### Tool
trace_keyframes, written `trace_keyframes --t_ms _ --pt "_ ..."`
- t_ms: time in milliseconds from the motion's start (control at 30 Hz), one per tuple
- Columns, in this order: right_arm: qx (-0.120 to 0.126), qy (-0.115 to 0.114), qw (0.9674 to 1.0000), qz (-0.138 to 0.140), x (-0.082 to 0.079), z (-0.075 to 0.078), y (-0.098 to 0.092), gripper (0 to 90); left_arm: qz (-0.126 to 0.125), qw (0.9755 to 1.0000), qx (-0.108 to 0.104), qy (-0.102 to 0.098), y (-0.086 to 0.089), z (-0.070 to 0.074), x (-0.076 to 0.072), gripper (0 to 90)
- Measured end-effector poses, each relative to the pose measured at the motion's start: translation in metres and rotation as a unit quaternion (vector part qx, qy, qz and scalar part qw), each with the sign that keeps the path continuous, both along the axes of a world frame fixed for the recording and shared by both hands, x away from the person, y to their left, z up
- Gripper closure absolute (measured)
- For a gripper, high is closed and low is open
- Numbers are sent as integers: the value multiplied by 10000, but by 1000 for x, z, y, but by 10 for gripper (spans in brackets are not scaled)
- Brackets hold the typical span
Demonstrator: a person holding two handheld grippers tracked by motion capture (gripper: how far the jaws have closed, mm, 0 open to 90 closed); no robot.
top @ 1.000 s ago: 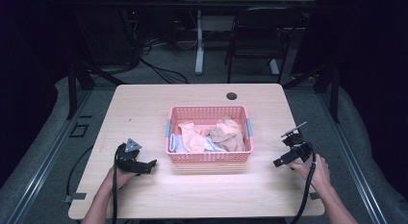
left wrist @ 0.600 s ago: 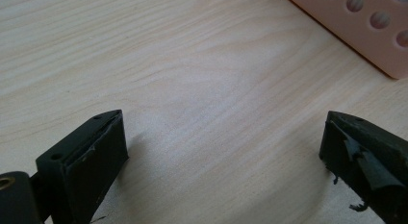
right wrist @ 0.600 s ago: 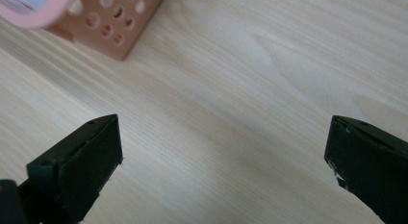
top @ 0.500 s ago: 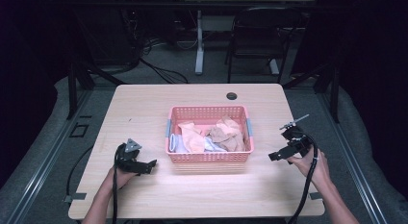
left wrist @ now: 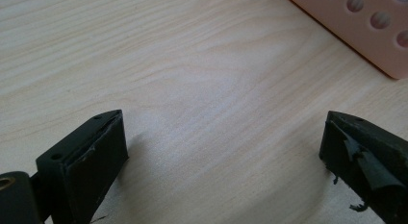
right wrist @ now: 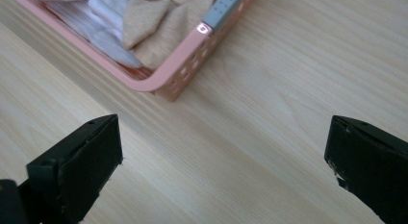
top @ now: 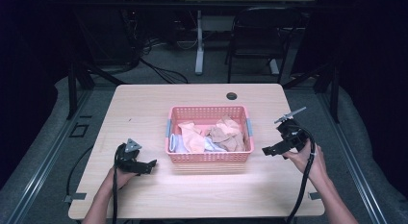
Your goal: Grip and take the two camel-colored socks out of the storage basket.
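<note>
The pink plastic basket sits in the middle of the light wooden table, slightly toward the near half, with a grey handle on its right end. It is packed with crumpled cloths: peach and tan pieces across the middle and right, a pale white-blue one at the left.

The left gripper is low over the table, just off the basket's near left corner, its jaws pointing right toward it. In the left gripper view the jaws are spread wide with only bare wood between them, and the perforated basket wall shows at the far right, apart from both jaws.

The right gripper is held above the table, near the basket's right end, its jaws aimed left at the near right corner. In the right gripper view the jaws stand far apart with nothing between them. The basket's rounded corner lies ahead, the grey handle up on the rim and tan and white cloth inside.

A small dark round hole marks the table's far edge behind the basket.
</note>
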State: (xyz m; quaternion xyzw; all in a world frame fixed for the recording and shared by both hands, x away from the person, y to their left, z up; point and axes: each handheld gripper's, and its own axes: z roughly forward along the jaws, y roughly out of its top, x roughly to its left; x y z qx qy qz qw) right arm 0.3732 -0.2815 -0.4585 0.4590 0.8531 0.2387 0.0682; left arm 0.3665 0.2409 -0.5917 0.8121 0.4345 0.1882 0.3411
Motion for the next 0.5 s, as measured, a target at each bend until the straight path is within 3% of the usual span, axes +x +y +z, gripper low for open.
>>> trace_keyframes --t_ms 200,500 --pt "-8 -93 9998 160 -1 10 13 0 5 10000 -3 1 0 0 0 25" --pt "75 -259 9986 454 12 23 45 0 4 10000 -3 3 0 0 0 25"
